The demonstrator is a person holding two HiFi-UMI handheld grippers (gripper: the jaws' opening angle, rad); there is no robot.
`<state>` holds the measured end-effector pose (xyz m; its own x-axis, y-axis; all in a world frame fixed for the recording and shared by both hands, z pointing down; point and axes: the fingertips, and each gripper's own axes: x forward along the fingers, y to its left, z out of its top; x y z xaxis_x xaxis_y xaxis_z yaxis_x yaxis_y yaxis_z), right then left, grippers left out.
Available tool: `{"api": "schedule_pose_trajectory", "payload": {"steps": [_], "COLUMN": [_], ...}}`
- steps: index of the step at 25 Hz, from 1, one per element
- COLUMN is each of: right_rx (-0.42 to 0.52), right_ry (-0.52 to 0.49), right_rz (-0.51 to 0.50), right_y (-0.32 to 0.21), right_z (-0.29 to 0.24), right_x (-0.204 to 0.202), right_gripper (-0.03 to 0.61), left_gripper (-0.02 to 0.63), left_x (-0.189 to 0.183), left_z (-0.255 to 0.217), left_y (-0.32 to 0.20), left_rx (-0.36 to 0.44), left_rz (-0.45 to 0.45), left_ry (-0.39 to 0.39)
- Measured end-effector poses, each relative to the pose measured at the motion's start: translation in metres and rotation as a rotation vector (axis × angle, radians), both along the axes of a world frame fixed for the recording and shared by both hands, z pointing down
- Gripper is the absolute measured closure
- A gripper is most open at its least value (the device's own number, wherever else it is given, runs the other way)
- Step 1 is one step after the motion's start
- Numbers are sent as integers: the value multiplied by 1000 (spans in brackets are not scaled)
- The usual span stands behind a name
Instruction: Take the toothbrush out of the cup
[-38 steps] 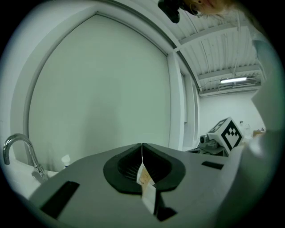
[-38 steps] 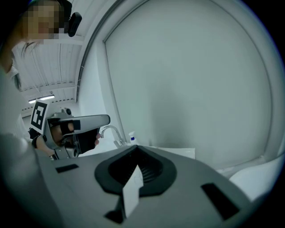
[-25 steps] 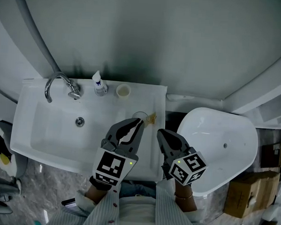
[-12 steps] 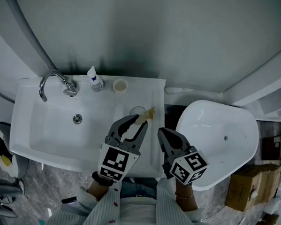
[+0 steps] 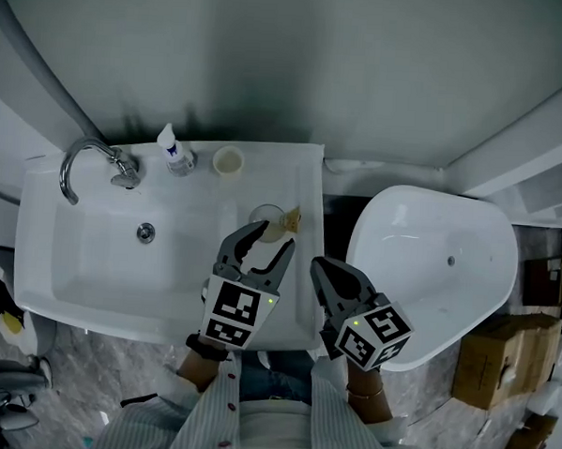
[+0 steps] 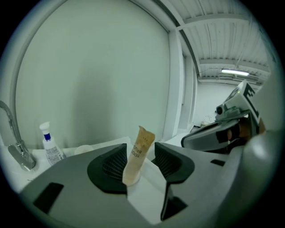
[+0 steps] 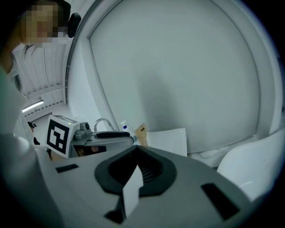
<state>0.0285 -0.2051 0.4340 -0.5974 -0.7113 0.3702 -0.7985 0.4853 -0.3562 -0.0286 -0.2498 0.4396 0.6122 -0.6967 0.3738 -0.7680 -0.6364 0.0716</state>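
Observation:
A clear cup stands on the sink's right ledge, with a toothbrush in a tan paper wrapper leaning out of it. My left gripper is just short of the cup. Its jaws have just been opening and are open, with nothing pressed between them. In the left gripper view the wrapped toothbrush rises in the gap between the dark pads of the left gripper; the cup is mostly hidden behind the left jaw. My right gripper hangs to the right over the sink's edge, and in its own view the right gripper is shut and empty.
The white sink has a chrome faucet, a small white bottle and a cream cup along its back ledge. A white toilet stands to the right, with cardboard boxes beyond it.
The left gripper's jaws went from shut to open, and it moved closer to the cup. The right gripper shifted slightly and stayed shut.

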Motion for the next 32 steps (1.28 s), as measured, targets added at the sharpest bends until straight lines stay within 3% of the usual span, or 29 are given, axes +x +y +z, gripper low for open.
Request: {"api": "schedule_pose_trajectory", "payload": {"steps": [15, 32], "right_rx": [-82, -139], "right_ry": [-25, -45], "right_rz": [21, 1], "right_y": [0, -3], "right_z": [31, 52], "right_x": [17, 24], "right_gripper": [568, 568], "left_gripper": [353, 353], "left_x": [13, 18], "left_z": [46, 71], "left_y": [-22, -32], "left_rx": [-42, -69], "left_rz": [-56, -83], "left_ry": [-83, -166]}}
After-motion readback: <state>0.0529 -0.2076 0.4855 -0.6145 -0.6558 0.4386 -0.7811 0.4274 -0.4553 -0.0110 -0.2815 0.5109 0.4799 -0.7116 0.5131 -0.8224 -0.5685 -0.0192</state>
